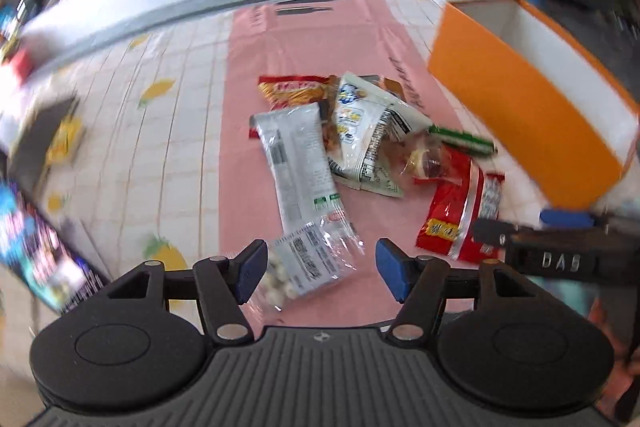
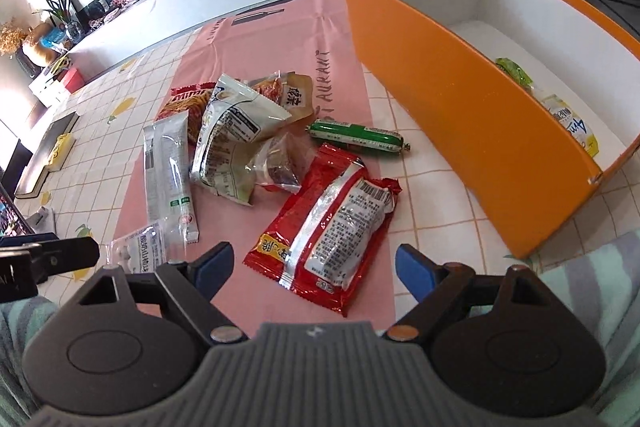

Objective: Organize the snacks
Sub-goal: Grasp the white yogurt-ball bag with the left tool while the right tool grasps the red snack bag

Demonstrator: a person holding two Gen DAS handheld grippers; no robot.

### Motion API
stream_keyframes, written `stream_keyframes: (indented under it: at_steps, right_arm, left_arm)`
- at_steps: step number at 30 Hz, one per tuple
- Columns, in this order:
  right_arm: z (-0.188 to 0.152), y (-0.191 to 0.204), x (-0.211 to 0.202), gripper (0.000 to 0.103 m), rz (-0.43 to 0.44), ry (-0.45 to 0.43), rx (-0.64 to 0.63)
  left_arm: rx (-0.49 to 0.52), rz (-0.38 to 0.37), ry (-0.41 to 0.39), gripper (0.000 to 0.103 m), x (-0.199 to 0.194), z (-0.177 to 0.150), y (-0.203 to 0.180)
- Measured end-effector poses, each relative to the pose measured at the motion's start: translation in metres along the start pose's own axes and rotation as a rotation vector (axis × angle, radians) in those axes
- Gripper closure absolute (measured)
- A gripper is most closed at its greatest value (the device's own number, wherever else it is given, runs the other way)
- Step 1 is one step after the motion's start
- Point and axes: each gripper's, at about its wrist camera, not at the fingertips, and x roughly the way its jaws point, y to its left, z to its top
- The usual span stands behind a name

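A pile of snack packets lies on the pink mat [image 2: 256,39]. My left gripper [image 1: 320,263] is open low over the near end of the pile. A clear packet of white balls [image 1: 308,263] lies between its blue pads, and the left pad is close to its edge. A long silver packet [image 1: 296,163] stretches away just beyond it. My right gripper [image 2: 316,263] stands wide open over the near end of a red packet [image 2: 332,223], its pads apart from it. The orange box [image 2: 460,99] on the right holds a green packet [image 2: 514,71] and a white-and-yellow packet [image 2: 572,127].
A green sausage [image 2: 360,137], a crumpled white bag [image 2: 232,131], a clear wrapped snack [image 2: 280,163] and a red noodle bag [image 2: 188,99] lie further back. The tiled tablecloth [image 2: 436,187] shows between the pile and the box. A striped sleeve [image 2: 600,283] is at the lower right.
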Motion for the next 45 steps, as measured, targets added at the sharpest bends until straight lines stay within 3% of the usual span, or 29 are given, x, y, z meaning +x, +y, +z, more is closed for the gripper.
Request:
stream_keyframes:
  at_steps: [5,8,22,27,30,35,41,45]
  right_arm:
    - [0.010,0.001,0.015,0.011,0.003,0.032,0.026]
    - [0.010,-0.001,0.025,0.010,0.009,0.050,0.043]
    - [0.016,0.005,0.069,0.009,-0.056,0.088,0.075]
    - [0.020,0.007,0.082,0.007,-0.120,0.099,0.051]
    - [0.019,0.007,0.083,0.007,-0.122,0.088,0.037]
    - [0.013,0.011,0.081,0.014,-0.139,0.083,-0.050]
    - [0.005,0.007,0.072,0.016,-0.138,0.095,-0.121]
    - [0.004,0.001,0.071,0.013,-0.122,0.119,-0.104]
  left_arm:
    - [0.317,-0.002,0.021,0.020,0.004,0.009,-0.010]
    - [0.434,-0.043,0.057,0.020,0.018,0.001,-0.010]
    - [0.657,-0.109,0.143,0.018,0.085,-0.021,0.000]
    - [0.680,-0.170,0.153,0.017,0.097,-0.018,0.004]
    - [0.639,-0.196,0.167,0.015,0.106,-0.015,0.006]
    - [0.482,-0.218,0.224,0.023,0.111,-0.006,0.017]
    - [0.208,-0.136,0.330,0.024,0.115,0.002,0.019]
    - [0.045,-0.116,0.336,0.023,0.116,0.002,0.021]
